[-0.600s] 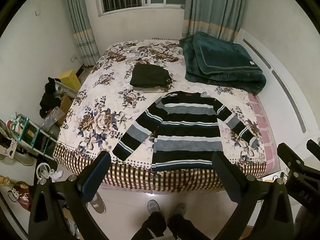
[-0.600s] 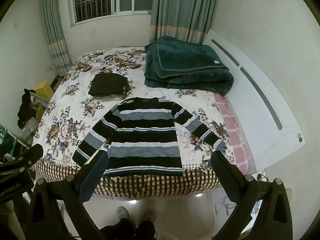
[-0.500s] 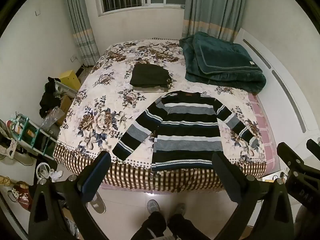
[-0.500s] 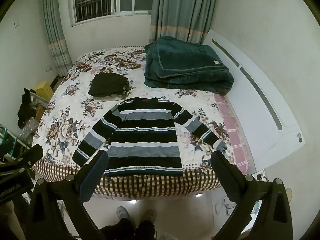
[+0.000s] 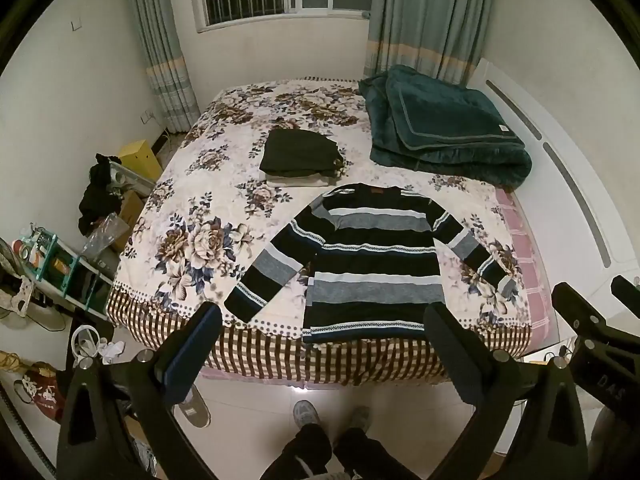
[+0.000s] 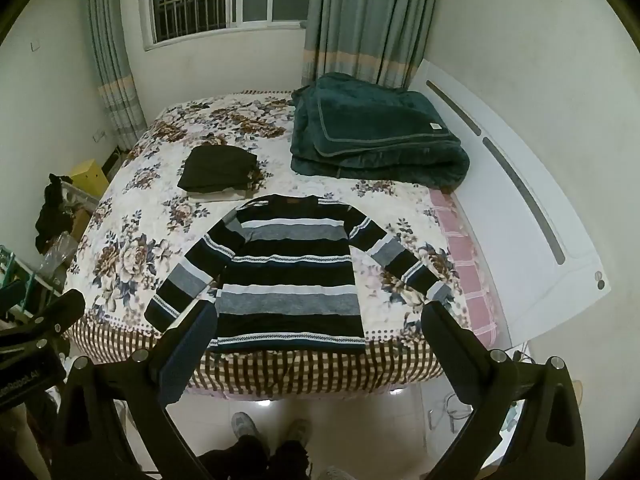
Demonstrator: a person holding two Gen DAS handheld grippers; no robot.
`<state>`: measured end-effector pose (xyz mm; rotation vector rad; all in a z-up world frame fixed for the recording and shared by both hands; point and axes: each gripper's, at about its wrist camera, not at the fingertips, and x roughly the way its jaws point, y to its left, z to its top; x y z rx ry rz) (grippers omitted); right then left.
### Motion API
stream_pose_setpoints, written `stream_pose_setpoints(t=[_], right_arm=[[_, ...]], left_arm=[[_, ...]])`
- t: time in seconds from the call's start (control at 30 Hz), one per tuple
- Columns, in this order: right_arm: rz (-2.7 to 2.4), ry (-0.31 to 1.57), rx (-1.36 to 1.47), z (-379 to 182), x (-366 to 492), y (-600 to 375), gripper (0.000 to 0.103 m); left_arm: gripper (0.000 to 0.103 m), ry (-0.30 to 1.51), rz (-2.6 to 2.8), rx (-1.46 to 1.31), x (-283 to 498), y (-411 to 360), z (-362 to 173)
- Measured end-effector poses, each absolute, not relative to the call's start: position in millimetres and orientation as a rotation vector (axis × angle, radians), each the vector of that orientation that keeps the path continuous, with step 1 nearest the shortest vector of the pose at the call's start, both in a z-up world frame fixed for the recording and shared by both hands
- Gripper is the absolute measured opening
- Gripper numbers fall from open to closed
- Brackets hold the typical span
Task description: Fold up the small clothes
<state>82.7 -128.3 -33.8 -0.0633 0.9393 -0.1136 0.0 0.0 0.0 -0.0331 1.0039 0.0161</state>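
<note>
I hold both the left gripper (image 5: 322, 336) and right gripper (image 6: 316, 334) with fingers apart, short of the striped sweater (image 5: 374, 264) spread flat on the bed (image 5: 200, 216).

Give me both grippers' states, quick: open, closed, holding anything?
Left gripper: open, holding nothing, above the floor short of the striped sweater.
Right gripper: open, holding nothing.
</note>
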Motion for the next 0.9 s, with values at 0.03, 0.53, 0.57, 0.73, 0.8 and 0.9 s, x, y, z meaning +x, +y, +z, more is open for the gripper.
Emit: stream_pose_setpoints(t=[0.03,0.53,0.57,0.73,0.8,0.9], right_arm=[[-0.113,0.939,-0.063,-33.7,83.0,-128.4,0.103],[-0.117,0.935,-0.065,-31.9,85.3,-130.8,0.103],[-0.116,0.936,-0.064,-31.8,85.3,-130.7,0.103],[-0.116,0.937,-0.065,-31.5,86.1,-130.8,0.103],[-0.115,0.936,-0.063,-30.9,86.0,-131.1,0.103],[-0.116,0.934,-0.063,-30.5,86.5,-131.3,0.103]], left_arm=[[0.103,1.004,0.015,-0.033,0.0,0.0,0.0],[0.103,0.999,0.014,-0.033,0.5,0.1,-0.3],[0.103,0.999,0.015,-0.032,0.4,0.0,-0.3],[0.103,0.998,0.015,-0.032,0.3,0.0,-0.3],[0.103,0.998,0.015,-0.034,0.2,0.1,-0.2],[0.103,0.996,0.016,-0.034,0.1,0.2,-0.1]])
